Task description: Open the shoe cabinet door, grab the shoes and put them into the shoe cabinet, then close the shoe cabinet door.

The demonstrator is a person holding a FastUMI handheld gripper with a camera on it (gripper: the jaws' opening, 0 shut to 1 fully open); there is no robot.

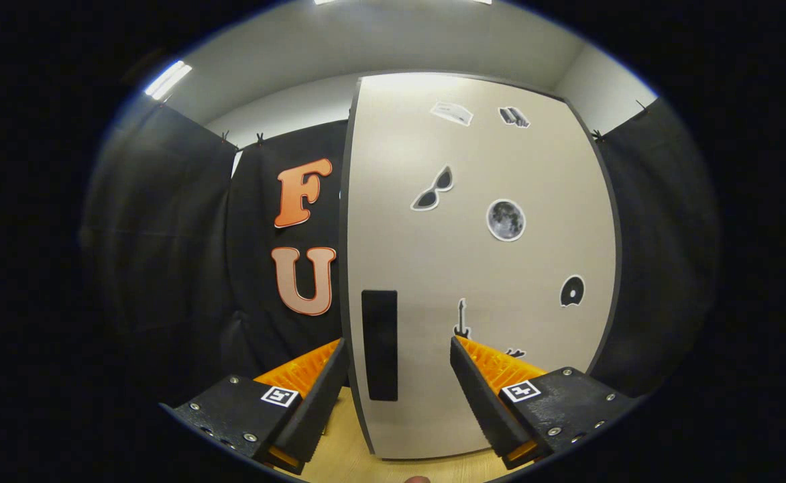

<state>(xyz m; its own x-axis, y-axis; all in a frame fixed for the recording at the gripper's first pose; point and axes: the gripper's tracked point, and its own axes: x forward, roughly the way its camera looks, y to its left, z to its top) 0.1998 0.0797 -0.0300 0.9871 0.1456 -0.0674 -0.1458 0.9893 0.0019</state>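
**Gripper lined up on cabinet door handle, door shut**

Left to right: black cloth wall (165, 235) fills the left side, w/ a strip of pale floor (339, 463) at the bottom between the fingers. Then the shoe cabinet (473, 268), a tall pale box standing close in front of the gripper. Its door (433, 416) looks closed, flush w/ the dark edge running down the left side. A dark upright handle (379, 345) sits low on the door, near that left edge. Stickers dot the panel further right: sunglasses (433, 190), a moon (506, 220), a disc (572, 291), a small guitar (461, 319). More black cloth beyond the right edge.

The gripper (400, 352) has its fingers spread wide, holding nothing. The handle sits between them, nearer the left finger, and appears a bit ahead of the tips, not yet touched. Likely reason for the pose: fingers are opened wide so they can straddle the handle before closing on it.

Room to move: handle is by the left edge, so hinges are prob. on the right and the door would swing out toward the gripper. Left of the cabinet there's open space before the cloth, which looks like enough clearance for a pull. Cabinet base meets the floor just ahead of the fingers, so little room to dip lower.

Shoes: can't say where they are. Task is at step one, door not yet opened.
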